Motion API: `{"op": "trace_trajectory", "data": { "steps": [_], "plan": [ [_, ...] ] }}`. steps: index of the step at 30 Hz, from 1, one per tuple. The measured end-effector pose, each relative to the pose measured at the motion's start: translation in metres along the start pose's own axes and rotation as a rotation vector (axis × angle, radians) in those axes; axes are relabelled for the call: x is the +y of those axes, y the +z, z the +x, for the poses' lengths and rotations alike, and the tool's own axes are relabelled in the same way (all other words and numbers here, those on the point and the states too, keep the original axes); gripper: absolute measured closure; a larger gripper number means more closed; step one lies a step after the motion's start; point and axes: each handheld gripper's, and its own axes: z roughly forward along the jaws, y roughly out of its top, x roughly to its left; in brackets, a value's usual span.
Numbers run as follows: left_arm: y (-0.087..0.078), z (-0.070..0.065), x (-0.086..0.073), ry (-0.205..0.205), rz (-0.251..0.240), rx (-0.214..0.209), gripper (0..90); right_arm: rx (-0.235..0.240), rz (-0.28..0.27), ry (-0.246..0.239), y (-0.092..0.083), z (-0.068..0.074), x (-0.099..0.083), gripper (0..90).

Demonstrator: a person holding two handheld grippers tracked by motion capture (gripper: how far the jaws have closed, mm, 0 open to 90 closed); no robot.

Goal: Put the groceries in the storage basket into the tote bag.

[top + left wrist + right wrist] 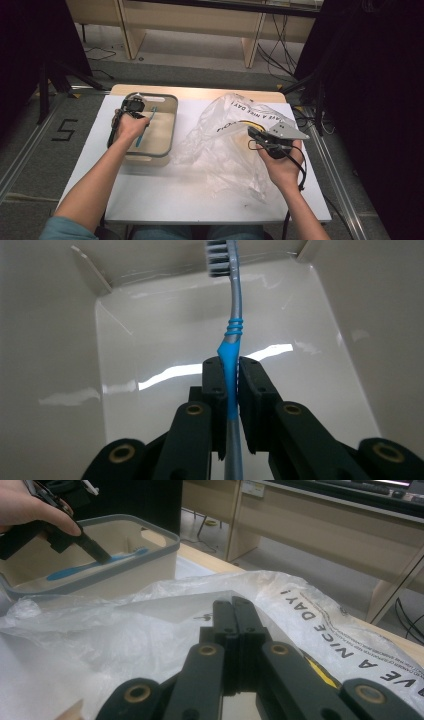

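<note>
Your left gripper (229, 385) clamped the blue toothbrush (231, 335) at its handle, bristles ahead of the jaws, inside the beige bin (60, 340). Your right gripper (235, 611) was closed, pinching the clear plastic bag (150, 625) beside the bin.

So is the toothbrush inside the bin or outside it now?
Inside: the toothbrush, clamped in the left gripper, hangs within the bin walls.

A white table (150, 200) stands on grey floor. Beyond the table, a wooden bench (200, 20) stands with black cables (275, 55) beneath. Left of the table, a "5" (65, 130) marks the floor.
</note>
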Motion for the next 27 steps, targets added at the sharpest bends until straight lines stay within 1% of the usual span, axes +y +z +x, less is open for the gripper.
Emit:
{"op": "trace_trajectory", "data": {
  "steps": [5,13,16,21,24,27],
  "plan": [
    [-0.006,0.0,0.0,0.01,-0.01,-0.007,82.0,-0.001,-0.001,0.0,0.0,0.0,0.0,90.0],
    [-0.015,-0.004,0.0,0.02,-0.04,-0.022,82.0,-0.001,-0.002,-0.003,0.0,0.0,0.0,90.0],
    [-0.017,-0.005,0.0,0.024,-0.046,-0.035,82.0,0.0,-0.001,-0.003,0.0,0.0,0.0,90.0],
    [-0.022,-0.004,0.0,0.024,-0.061,-0.042,81.9,0.0,0.0,-0.003,0.0,0.0,0.0,90.0],
    [-0.026,-0.003,-0.001,0.032,-0.066,-0.044,82.0,0.0,-0.001,-0.004,0.0,0.0,0.0,90.0],
    [-0.03,-0.003,-0.001,0.024,-0.079,-0.052,81.9,0.0,0.001,-0.003,0.0,0.0,0.0,90.0]
  ]
}}
